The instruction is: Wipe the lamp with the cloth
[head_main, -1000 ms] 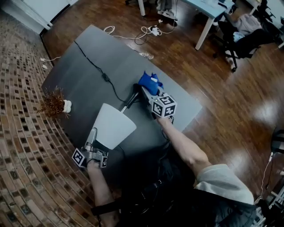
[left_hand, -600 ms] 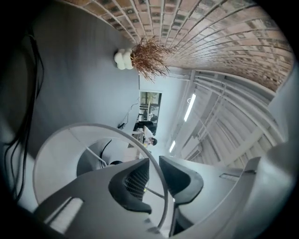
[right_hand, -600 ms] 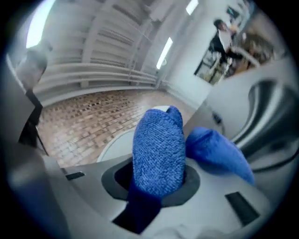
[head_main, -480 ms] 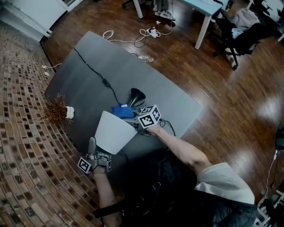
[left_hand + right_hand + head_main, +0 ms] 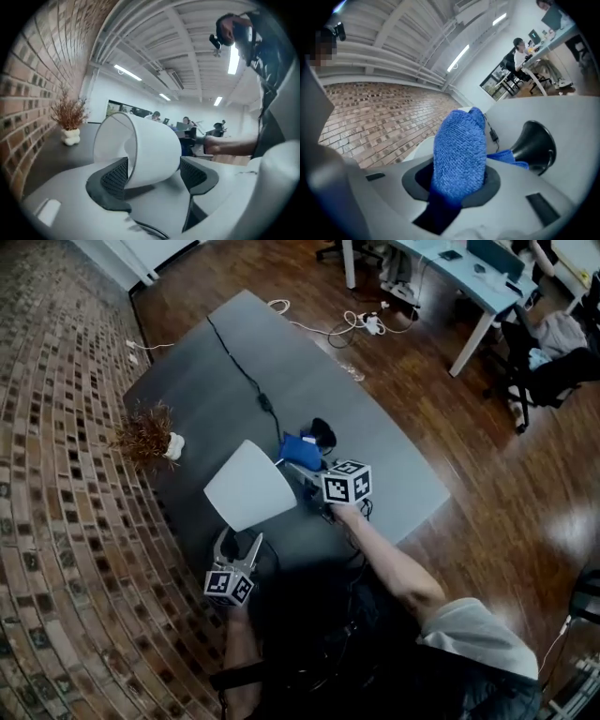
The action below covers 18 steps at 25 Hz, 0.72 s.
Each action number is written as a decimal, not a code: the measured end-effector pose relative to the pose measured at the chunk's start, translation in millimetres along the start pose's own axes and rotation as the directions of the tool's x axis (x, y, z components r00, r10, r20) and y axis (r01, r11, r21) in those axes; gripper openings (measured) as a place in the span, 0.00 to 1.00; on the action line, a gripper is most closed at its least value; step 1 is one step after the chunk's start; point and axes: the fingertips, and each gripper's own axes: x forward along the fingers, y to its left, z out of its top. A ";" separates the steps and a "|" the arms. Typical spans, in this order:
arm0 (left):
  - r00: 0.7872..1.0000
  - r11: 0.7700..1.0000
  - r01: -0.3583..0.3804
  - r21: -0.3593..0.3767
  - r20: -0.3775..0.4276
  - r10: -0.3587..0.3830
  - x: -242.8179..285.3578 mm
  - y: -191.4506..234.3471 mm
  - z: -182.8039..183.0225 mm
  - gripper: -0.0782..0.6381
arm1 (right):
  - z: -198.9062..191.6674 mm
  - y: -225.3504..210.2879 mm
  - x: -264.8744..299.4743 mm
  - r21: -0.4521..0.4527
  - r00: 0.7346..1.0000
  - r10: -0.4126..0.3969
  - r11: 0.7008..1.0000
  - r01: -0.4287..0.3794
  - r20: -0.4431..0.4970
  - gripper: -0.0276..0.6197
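The lamp lies on its side on the grey table [image 5: 394, 460], its white shade [image 5: 248, 486] toward me and its black base [image 5: 324, 434] farther off. My left gripper [image 5: 238, 545] is just below the shade's rim. Its jaws are opening, and the shade [image 5: 143, 147] sits loosely between the two pads [image 5: 114, 176] without being pressed. My right gripper [image 5: 302, 465] is shut on the blue cloth [image 5: 299, 448], held between the shade's narrow end and the base. In the right gripper view the cloth [image 5: 459, 154] stands up from the shut jaws, with the base [image 5: 536, 146] to its right.
The lamp's black cable [image 5: 251, 381] runs across the table to its far corner. A dried plant in a white vase [image 5: 146, 435] stands near the left edge. More cables [image 5: 349, 326] lie on the wooden floor, with desks and chairs beyond.
The left gripper has let go of the shade's rim, rolled over and sunk toward me with its jaws spread. The right gripper carried the cloth from the stem toward the shade.
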 end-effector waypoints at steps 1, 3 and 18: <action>1.000 0.999 -0.027 0.020 0.007 0.027 9.3 5.4 6.3 0.60 | 3.3 4.2 -2.3 0.002 1.000 0.024 1.000 -0.024 0.014 0.19; 0.998 0.997 -0.061 0.044 0.018 0.060 25.1 20.7 17.8 0.60 | 4.1 16.5 4.1 0.005 0.996 0.088 0.996 -0.088 0.021 0.19; 0.947 0.784 0.320 -0.533 0.162 -0.276 14.1 -38.7 59.4 0.17 | 53.4 45.3 5.9 0.126 0.989 0.140 0.983 -0.134 -0.037 0.18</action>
